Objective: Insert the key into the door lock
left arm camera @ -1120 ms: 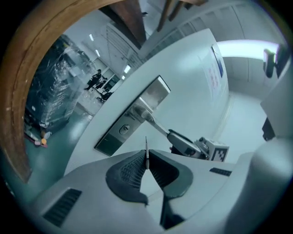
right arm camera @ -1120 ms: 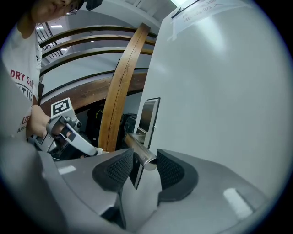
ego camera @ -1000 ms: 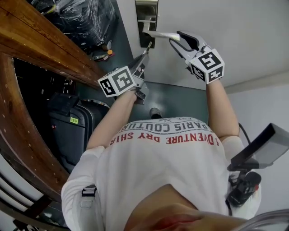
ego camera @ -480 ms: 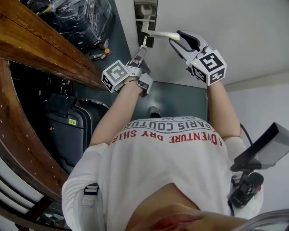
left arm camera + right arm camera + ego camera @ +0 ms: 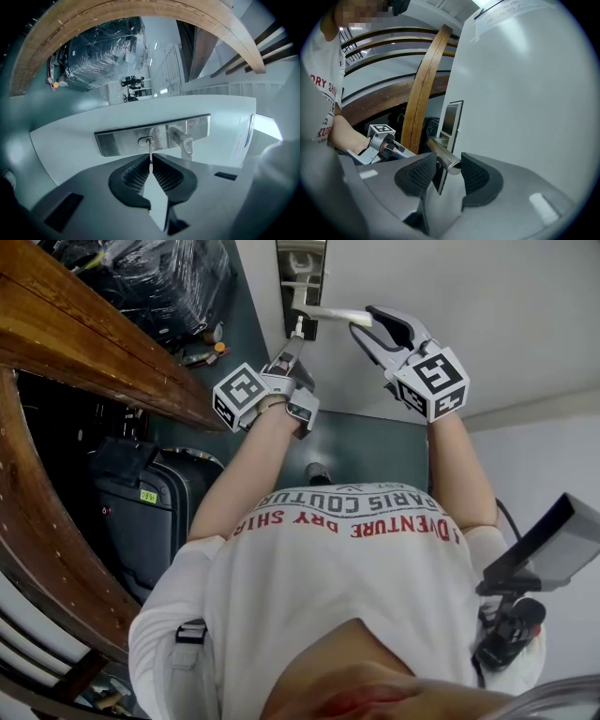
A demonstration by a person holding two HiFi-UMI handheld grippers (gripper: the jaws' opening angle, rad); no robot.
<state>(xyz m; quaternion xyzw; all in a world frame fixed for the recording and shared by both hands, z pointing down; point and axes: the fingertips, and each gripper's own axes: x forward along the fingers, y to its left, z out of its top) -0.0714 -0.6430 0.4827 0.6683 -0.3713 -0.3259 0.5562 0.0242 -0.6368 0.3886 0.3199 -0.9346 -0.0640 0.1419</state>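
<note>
The insertion step is under way. The left gripper (image 5: 150, 161) is pinching the key (image 5: 150, 152) by its rear end, fingers (image 5: 136, 176) clenched flat against it. The key's tip is meeting the keyhole (image 5: 148, 140) in the lock plate (image 5: 117, 143). How far the blade is sitting inside is too small to tell, though only the tip seems engaged. The right gripper (image 5: 449, 165) is grasping the free end of the lever handle (image 5: 444, 157), a ribbed finger (image 5: 423, 174) on either side and apparently touching it, which is steadying the door (image 5: 525, 93).

The next move is probably calling for a straight push along the key's own axis. The blade needs to stay level with the slot so that it is not binding or flexing, and the right side needs to stay quiet on the lever.

The key is showing as a thin, narrow strip of pale metal, seen edge-on. The lock plate is a long rectangle of brushed steel, glossy and reflecting. The keyhole is sitting in a small oval collar to the left of the lever's root. The lever is a smooth round bar, polished, with a flat-cut end. The door is a plain white panel, matt and featureless. The finger pads are dark rubber with a fine ridged grain.
</note>
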